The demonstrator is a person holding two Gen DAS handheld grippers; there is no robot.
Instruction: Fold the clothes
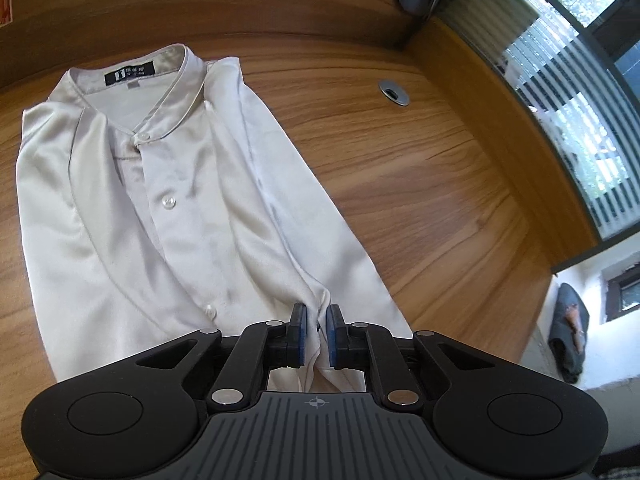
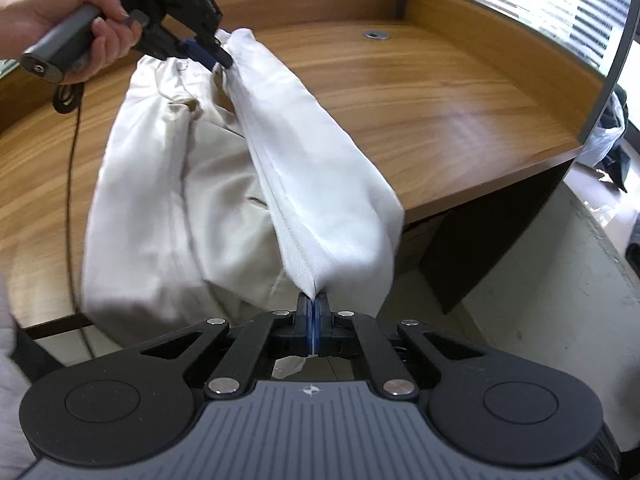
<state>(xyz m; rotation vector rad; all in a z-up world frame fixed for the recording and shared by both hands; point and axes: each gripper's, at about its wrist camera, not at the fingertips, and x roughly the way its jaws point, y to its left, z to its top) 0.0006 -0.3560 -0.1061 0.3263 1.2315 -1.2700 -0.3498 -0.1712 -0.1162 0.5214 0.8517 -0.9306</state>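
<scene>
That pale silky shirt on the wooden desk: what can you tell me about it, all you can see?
The pale, satin-like button-up shirt lies front-up on the brown wooden desk. It has a band collar with a black label inside and pearly buttons down a closed placket. One long side edge is lifted into a taut ridge, pinched at one end by the left gripper and at the other by the right gripper, off the desk's near edge. The rest lies rumpled.

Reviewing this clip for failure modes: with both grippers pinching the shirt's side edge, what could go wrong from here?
1. The left gripper holds only a thin bunch of the satin shirt; the slippery cloth might slide out.
2. The right gripper holds its end beyond the wooden desk edge, so a dropped hem could hang off.
3. Pulling the raised edge may drag the buttoned front askew.
</scene>
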